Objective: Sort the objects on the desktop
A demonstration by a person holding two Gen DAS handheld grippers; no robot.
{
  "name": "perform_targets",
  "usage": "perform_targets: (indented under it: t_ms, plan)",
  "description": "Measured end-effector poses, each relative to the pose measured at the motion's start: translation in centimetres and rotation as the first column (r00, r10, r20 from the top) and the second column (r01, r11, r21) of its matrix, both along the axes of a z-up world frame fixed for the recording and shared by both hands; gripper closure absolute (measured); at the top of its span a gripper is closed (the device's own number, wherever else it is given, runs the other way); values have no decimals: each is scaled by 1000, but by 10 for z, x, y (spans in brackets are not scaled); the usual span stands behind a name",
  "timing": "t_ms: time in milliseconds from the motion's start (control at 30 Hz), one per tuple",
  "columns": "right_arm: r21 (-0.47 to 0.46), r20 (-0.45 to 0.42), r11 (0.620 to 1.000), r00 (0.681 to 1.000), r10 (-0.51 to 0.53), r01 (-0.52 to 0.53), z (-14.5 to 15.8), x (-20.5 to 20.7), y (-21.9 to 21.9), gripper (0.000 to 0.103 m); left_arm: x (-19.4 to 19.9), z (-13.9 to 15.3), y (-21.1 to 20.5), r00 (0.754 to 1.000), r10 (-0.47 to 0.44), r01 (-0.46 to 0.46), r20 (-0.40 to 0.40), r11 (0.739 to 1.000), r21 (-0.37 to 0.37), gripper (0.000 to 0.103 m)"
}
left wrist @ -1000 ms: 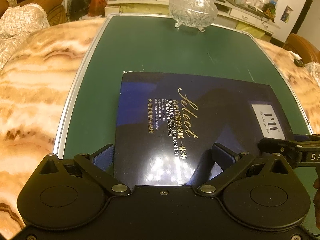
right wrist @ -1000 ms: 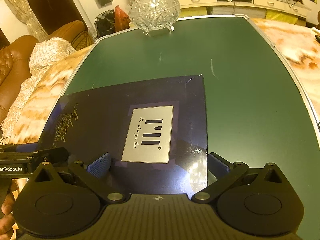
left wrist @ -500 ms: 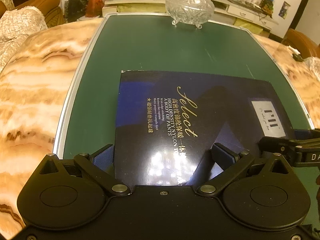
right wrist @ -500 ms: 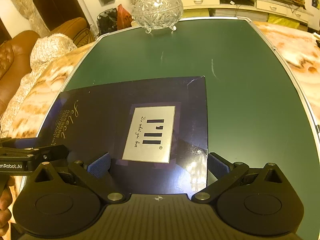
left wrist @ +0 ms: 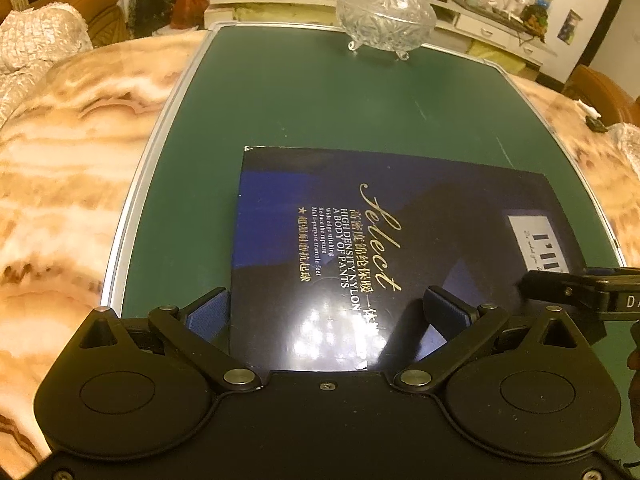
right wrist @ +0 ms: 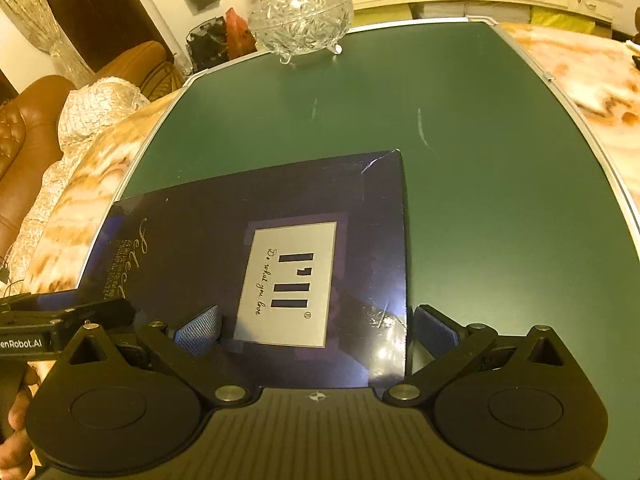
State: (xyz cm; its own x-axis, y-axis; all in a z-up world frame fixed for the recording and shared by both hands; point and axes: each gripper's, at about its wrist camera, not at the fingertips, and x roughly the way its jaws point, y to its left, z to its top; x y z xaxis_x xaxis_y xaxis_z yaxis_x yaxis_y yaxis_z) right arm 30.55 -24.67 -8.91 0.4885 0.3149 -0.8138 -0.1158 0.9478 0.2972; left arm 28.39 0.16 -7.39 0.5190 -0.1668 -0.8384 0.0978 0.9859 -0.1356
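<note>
We are holding both tools over the near edge of the dark blue box (left wrist: 384,252), which is lying flat on the green mat (left wrist: 304,96). The left gripper (left wrist: 328,312) and right gripper (right wrist: 316,328) are both standing wide, straddling opposite near corners. At twelve o'clock, a glass bowl (left wrist: 386,20) is sitting.

Dark blue box (left wrist: 400,240) with gold lettering; green mat (left wrist: 312,96); orange-veined marble table (left wrist: 60,168); cut-pattern clear glass bowl (left wrist: 386,20).
</note>
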Motion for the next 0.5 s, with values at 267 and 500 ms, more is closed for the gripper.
perform_targets:
  t_ms: [267,500]
  plan:
    - [-45,35,999,999,21,-19,8,-6,8,0,-4,5,-4,1000,-1,0,12,1000,16,0]
    - [-52,30,998,999,23,-21,7,-7,9,0,-4,7,-5,1000,-2,2,6,1000,25,0]
